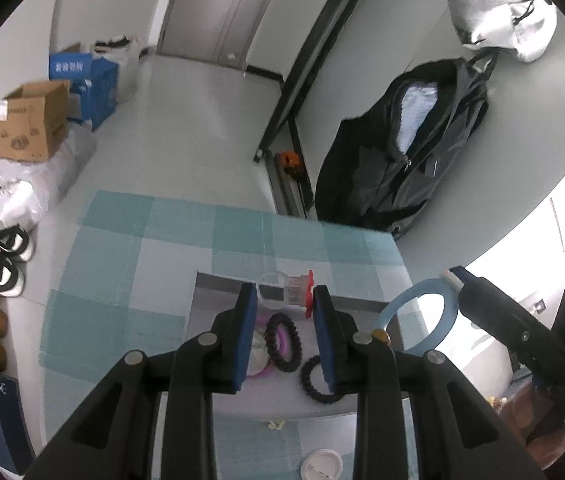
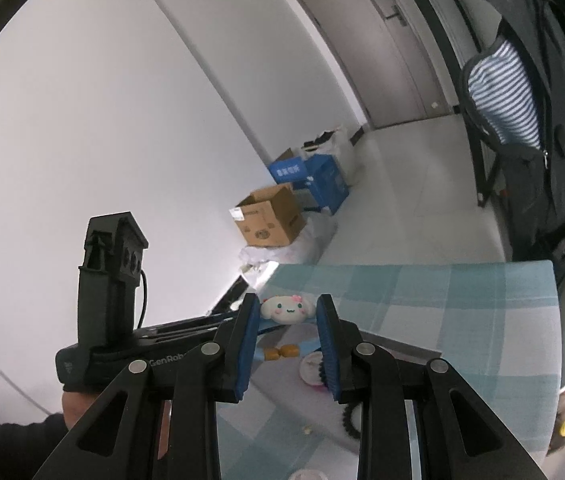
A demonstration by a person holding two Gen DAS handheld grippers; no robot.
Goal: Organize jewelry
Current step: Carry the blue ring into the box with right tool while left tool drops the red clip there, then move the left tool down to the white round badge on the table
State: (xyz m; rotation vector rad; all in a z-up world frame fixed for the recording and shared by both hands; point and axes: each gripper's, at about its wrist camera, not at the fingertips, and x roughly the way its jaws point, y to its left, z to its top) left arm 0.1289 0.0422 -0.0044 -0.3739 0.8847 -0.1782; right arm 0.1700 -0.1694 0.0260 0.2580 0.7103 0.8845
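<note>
Left wrist view: beyond and between the left tongs (image 1: 284, 332), a black beaded bracelet (image 1: 282, 342) lies on a grey tray (image 1: 218, 280) upon the checked desk (image 1: 130, 264), with a second beaded bracelet (image 1: 316, 380) beside the right pad. These tongs stand slightly parted, grasping nothing. Off to their right, the right tongs (image 1: 452, 276) grasp a light blue bangle (image 1: 418, 316), raised off the tray.

Right wrist view: between the right tongs' blue pads (image 2: 248, 344) the bangle's band (image 2: 306, 346) with amber beads (image 2: 282, 352) is pinched; a white plush toy (image 2: 288, 309) sits just beyond.

teal-and-white checked tablecloth (image 1: 122, 264); black beaded bracelet (image 1: 282, 342); pale blue bangle (image 1: 418, 320).
</note>
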